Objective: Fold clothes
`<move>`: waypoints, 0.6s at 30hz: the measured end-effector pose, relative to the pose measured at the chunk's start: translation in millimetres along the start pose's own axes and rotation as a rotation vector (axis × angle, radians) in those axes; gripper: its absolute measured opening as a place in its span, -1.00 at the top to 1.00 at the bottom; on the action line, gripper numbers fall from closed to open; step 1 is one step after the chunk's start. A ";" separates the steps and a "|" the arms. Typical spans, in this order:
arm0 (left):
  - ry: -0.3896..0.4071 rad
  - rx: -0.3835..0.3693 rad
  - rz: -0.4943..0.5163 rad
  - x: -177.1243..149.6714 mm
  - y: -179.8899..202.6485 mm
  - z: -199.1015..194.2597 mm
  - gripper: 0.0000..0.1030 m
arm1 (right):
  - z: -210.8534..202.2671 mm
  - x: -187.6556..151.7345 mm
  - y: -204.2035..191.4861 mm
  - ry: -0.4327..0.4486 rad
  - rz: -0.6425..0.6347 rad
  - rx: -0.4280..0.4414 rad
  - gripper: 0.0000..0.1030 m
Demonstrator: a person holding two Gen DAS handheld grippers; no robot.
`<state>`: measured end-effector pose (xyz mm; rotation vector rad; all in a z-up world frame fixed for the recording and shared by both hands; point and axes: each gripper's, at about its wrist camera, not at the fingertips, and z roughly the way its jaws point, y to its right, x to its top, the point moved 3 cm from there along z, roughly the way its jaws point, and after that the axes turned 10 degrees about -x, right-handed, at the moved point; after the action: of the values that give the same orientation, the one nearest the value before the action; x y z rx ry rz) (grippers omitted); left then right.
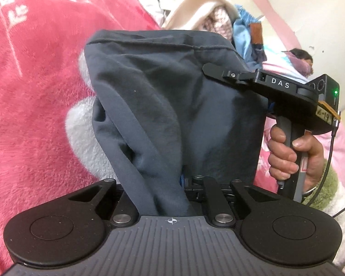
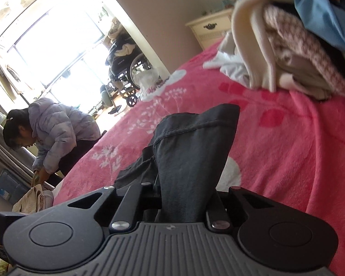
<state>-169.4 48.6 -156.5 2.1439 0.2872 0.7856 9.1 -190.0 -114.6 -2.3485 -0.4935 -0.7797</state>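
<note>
A dark grey garment (image 1: 172,96) hangs lifted over the pink blanket (image 1: 34,92). It drapes over my left gripper (image 1: 170,197), whose jaws are shut on a bunched fold of it; the fingertips are hidden by cloth. My right gripper (image 1: 209,70) shows at the right of the left wrist view, held by a hand (image 1: 287,154), pinching the garment's right edge. In the right wrist view the same garment (image 2: 191,149) rises from my right gripper (image 2: 184,204), shut on it, fingertips hidden.
A heap of unfolded clothes (image 2: 299,46) lies on the pink blanket (image 2: 287,149) beyond the garment; it also shows in the left wrist view (image 1: 195,7). A person (image 2: 55,133) bends beside the bed. A wheelchair (image 2: 124,69) and a white nightstand (image 2: 209,27) stand farther off.
</note>
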 end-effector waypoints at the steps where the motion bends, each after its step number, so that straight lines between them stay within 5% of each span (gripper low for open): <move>1: 0.010 -0.004 0.002 -0.1 1.6 -3.1 0.80 | -2.3 1.3 -3.6 0.005 -0.006 0.000 0.72; 18: 0.248 -0.065 0.012 3.3 25.3 -70.7 0.80 | -31.1 30.4 -86.4 0.089 -0.160 0.036 0.72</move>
<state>-212.4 77.9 -102.2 1.9900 0.3720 1.0557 -24.6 -141.2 -38.2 -2.2503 -0.6574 -0.9372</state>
